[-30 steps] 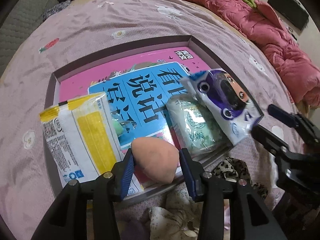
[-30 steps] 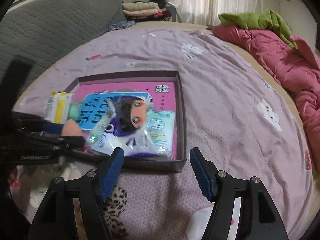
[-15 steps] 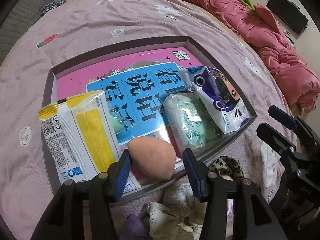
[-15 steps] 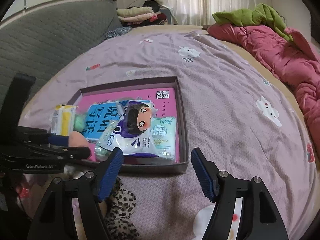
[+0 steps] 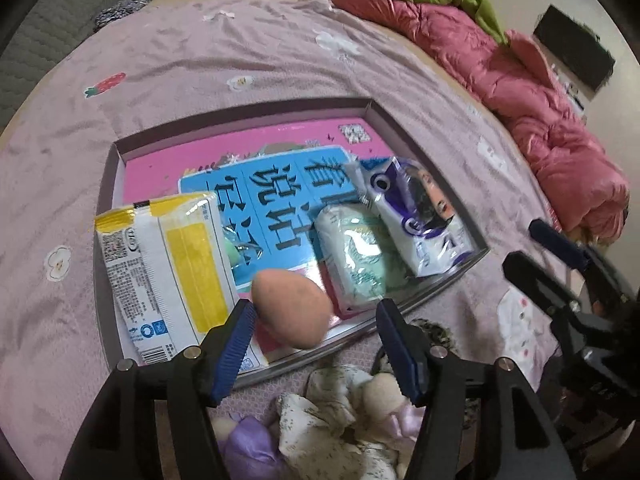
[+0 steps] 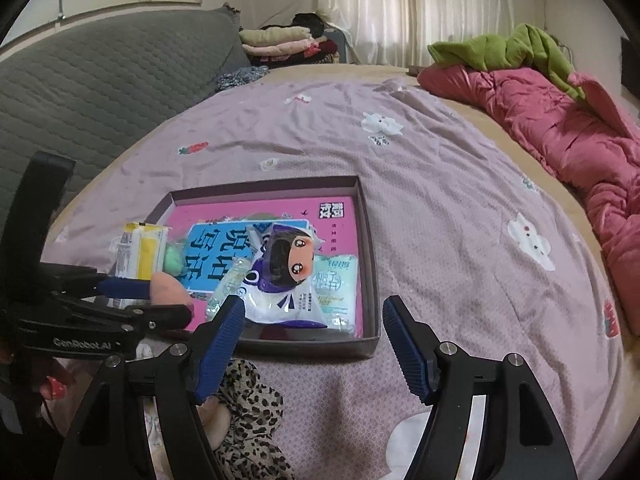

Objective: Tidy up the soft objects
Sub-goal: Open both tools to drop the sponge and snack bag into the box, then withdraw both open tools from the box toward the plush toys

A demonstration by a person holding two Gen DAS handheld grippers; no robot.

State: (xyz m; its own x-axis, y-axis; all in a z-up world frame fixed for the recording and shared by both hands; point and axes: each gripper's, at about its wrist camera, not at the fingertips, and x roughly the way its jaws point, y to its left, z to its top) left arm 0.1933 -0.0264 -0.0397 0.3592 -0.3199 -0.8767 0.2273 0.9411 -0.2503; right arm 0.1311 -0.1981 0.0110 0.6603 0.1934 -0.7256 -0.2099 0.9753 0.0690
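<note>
Sponge [image 5: 292, 308] lies loose in tray [image 5: 424, 148]; left gripper [image 5: 316, 344] and right gripper [image 6: 314, 344] both spread, holding nothing.

My yellow-and-white plastic packet [image 5: 168, 276] hides most of a small green soft ball [image 5: 229, 249]; print on the packet is unreadably small.

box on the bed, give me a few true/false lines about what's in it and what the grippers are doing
1. The left gripper is clamped on the peach sponge. False: its jaws stand open, with a clear gap at the right finger.
2. The cartoon-face pack lies inside the box. True.
3. The right gripper holds the cartoon-face pack. False: it is open and empty.
4. The yellow-and-white pack lies at the box's left side. True.
5. A leopard-print cloth lies outside the box. True.
</note>
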